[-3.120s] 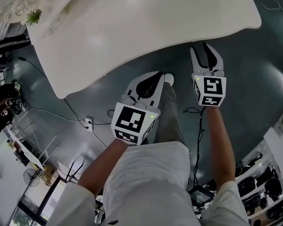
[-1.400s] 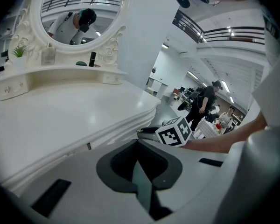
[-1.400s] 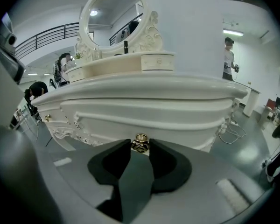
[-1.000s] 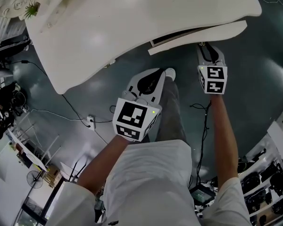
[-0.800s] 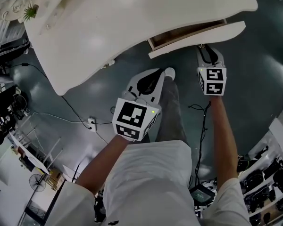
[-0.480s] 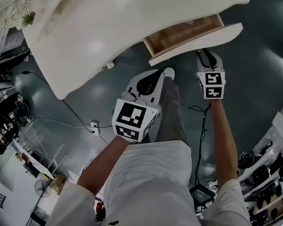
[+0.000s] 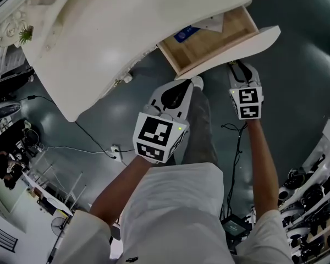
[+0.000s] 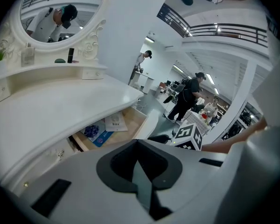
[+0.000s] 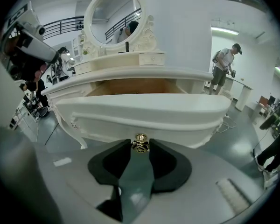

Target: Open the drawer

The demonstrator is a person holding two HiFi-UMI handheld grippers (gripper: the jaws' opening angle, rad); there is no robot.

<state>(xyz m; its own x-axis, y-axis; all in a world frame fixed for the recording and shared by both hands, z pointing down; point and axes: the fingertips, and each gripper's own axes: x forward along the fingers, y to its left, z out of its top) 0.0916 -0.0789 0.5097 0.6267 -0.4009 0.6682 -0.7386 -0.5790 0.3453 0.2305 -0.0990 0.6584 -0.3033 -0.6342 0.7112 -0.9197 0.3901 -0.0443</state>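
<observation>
Clamping the gold knob (image 9: 140, 143) on the open drawer (image 7: 209, 44) are the right tongs (image 9: 140, 146); the left tongs (image 8: 138, 143), beside them, are pressed together.

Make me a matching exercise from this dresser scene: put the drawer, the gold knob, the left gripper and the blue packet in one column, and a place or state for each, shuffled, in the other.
Column one
1. drawer
2. gold knob
3. left gripper
4. blue packet

Column two
A. jaws shut, holding nothing
B. lying inside, on the wooden bottom
C. pulled out from under the white tabletop
D. clamped by the right gripper

Pairs: 1-C, 2-D, 3-A, 4-B
</observation>
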